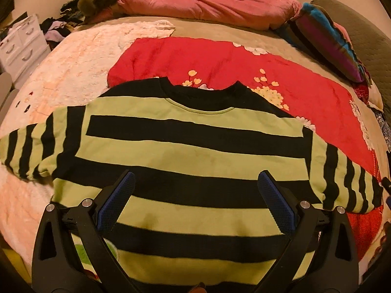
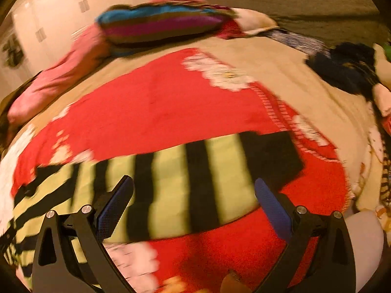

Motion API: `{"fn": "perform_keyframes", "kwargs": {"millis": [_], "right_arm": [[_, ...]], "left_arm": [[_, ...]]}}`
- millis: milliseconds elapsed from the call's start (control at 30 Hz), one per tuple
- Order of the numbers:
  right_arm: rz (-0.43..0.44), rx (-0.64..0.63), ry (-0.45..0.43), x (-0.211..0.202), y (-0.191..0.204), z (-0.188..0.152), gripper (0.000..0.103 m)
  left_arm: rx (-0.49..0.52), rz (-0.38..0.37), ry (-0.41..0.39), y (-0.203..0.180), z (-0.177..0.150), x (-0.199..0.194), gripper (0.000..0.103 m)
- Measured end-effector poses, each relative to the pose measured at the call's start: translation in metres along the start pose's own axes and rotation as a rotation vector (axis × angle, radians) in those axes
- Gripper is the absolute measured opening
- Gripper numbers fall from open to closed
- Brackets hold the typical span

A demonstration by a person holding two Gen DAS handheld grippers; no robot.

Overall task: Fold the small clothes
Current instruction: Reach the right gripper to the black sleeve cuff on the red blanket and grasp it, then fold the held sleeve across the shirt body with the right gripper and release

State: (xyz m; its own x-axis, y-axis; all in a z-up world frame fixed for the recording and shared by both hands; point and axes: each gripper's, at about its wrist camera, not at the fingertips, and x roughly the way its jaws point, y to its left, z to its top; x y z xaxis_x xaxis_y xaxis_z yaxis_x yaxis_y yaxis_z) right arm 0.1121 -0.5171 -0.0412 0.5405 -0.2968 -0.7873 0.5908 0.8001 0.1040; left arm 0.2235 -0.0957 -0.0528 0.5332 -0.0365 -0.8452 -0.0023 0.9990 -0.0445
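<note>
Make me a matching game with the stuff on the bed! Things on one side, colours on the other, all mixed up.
Things:
1. sweater
2. blanket
3. long pillow
4. drawer unit

Colours:
A. pink
B. white
C. green and black stripes
D. red with flowers

Pairs: 1-C, 2-D, 3-A, 4-B

A small sweater (image 1: 190, 151) with wide black and lime-green stripes lies flat and face up, partly on a red blanket (image 1: 220, 63), black collar at its far edge, both striped sleeves spread sideways, its right sleeve (image 2: 185, 185) lying on the red blanket.
</note>
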Motion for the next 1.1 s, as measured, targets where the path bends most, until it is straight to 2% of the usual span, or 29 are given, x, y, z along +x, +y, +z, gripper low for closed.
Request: {"fn": "perform_keyframes", "kwargs": {"millis": [133, 233, 433, 600, 700, 833, 933, 967, 1033, 1067, 1100], "right_arm": [[-0.095, 0.046, -0.005, 0.015, -0.045, 0.013, 0.099], [-0.124, 0.069, 0.021, 0.030, -0.069, 0.018, 0.099], [-0.095, 0.127, 0.105, 0.065, -0.106, 0.023, 0.099], [-0.045, 0.162, 0.202, 0.094, -0.116, 0.022, 0.099], [-0.040, 0.167, 0.209, 0.098, -0.116, 0.021, 0.099], [0.016, 0.178, 0.194, 0.097, -0.114, 0.022, 0.098], [0.049, 0.181, 0.152, 0.091, -0.112, 0.026, 0.068], [0.078, 0.178, 0.142, 0.088, -0.112, 0.027, 0.054], [0.143, 0.174, 0.148, 0.086, -0.110, 0.029, 0.043], [0.152, 0.167, 0.144, 0.084, -0.109, 0.030, 0.035], [0.163, 0.161, 0.139, 0.081, -0.108, 0.030, 0.031]], "left_arm": [[0.020, 0.052, -0.010, 0.002, -0.005, 0.014, 0.094], [0.017, 0.061, -0.003, 0.005, -0.009, 0.024, 0.094], [0.022, 0.086, -0.029, 0.011, -0.012, 0.036, 0.094], [0.014, 0.103, -0.035, 0.020, -0.017, 0.043, 0.094], [0.020, 0.116, -0.035, 0.024, -0.020, 0.046, 0.094], [0.019, 0.126, -0.028, 0.030, -0.022, 0.048, 0.094], [0.013, 0.120, -0.023, 0.033, -0.023, 0.049, 0.094], [0.013, 0.119, -0.022, 0.034, -0.024, 0.049, 0.094], [0.013, 0.118, -0.025, 0.035, -0.025, 0.048, 0.094], [0.013, 0.118, -0.026, 0.036, -0.025, 0.048, 0.094], [0.012, 0.117, -0.027, 0.036, -0.026, 0.047, 0.094]]}}
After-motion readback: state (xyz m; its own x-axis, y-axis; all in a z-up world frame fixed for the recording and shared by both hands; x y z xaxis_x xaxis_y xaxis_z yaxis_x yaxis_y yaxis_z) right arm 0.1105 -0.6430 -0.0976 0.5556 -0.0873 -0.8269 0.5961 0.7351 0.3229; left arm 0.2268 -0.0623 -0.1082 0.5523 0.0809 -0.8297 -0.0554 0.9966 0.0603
